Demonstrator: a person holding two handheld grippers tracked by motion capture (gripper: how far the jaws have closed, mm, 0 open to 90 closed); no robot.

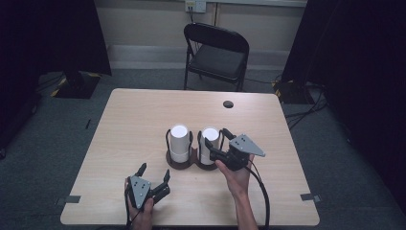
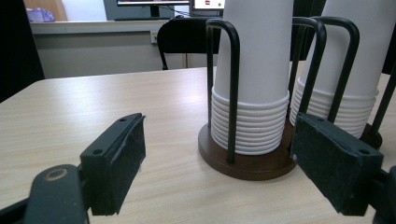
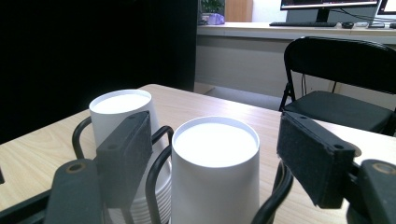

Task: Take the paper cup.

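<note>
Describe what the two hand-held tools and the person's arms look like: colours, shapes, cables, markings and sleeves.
Both are black, each with two flat, rectangular jaws faced with dark pads. The left tool and the right tool each carry a grey three-cornered plate dotted with small dark holes. A black cable trails from each towards the table's near edge. The left hand and right hand are bare, with no sleeves on the visible forearms.

The middle of the table (image 1: 134,115) was taken up by two cup stacks (image 1: 179,142) in wire-looped holders (image 1: 180,160), set side by side and touching. Sideways access was barred by the black loops; the tops were left open. Bare tabletop was left all round, and a chair (image 1: 216,55) stood beyond the far edge.
</note>
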